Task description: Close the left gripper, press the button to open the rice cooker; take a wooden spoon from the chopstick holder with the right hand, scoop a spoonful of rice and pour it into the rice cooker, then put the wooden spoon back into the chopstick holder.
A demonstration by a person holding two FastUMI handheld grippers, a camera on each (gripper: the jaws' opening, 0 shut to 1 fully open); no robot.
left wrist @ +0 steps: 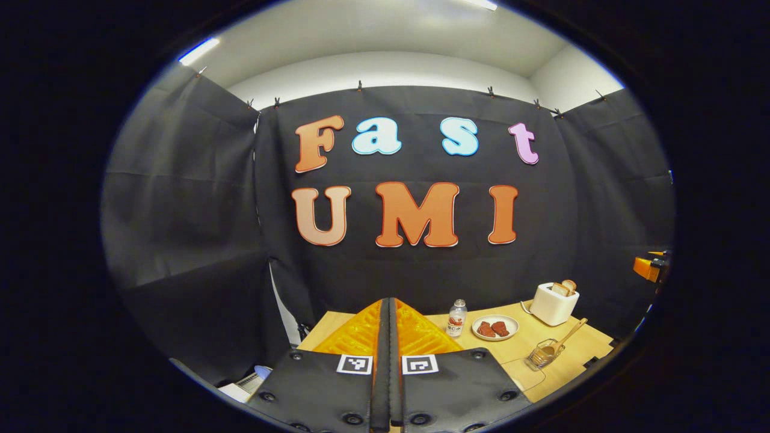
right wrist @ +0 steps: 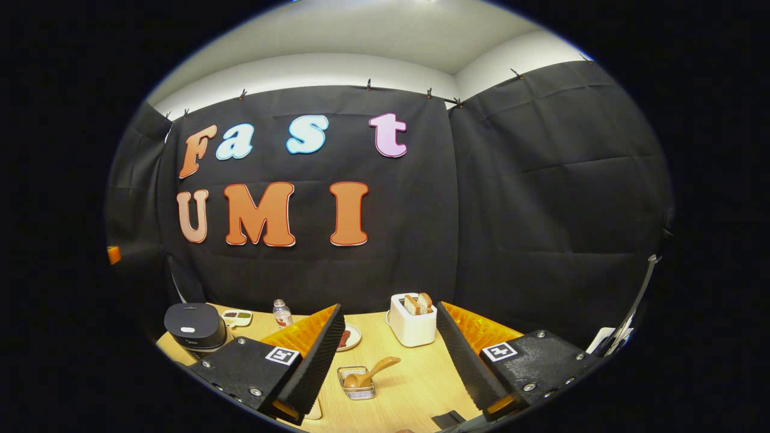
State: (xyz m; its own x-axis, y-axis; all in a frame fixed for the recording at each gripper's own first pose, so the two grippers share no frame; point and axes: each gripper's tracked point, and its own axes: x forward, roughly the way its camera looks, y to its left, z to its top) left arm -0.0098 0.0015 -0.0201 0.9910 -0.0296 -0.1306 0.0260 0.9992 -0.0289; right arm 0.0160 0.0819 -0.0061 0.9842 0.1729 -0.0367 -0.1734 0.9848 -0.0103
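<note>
Ridged plastic lines the inner faces of both tongs. In the left gripper view the left tongs [left wrist: 389,313] are clenched, their two fingers pressed flat together with nothing between them, raised above the near left part of the pale wooden surface [left wrist: 577,352]. In the right gripper view the right tongs [right wrist: 390,340] are released, their fingers spread wide and holding nothing, hanging above the near edge of the surface. Between those spread fingers, near the front edge, sits the wire chopstick holder [right wrist: 356,383], and the wooden spoon [right wrist: 373,371] lies in it with its handle leaning out toward the right. Farther back, toward the rear edge, a white toaster [right wrist: 412,322] stands with two slices of bread [right wrist: 418,303] sticking up from its slots. A white plate [right wrist: 349,337] with reddish pieces of food lies left of the toaster, partly hidden by a finger, and a small clear bottle [right wrist: 281,314] stands beyond it near the back edge. At the rear left corner the dark rice cooker [right wrist: 194,326] sits with its lid down, and a small divided dish [right wrist: 237,316] lies just behind it. Black cloth [right wrist: 541,198] hangs clipped along its top on every side of the booth, with a white wall and ceiling [right wrist: 373,36] above it.
</note>
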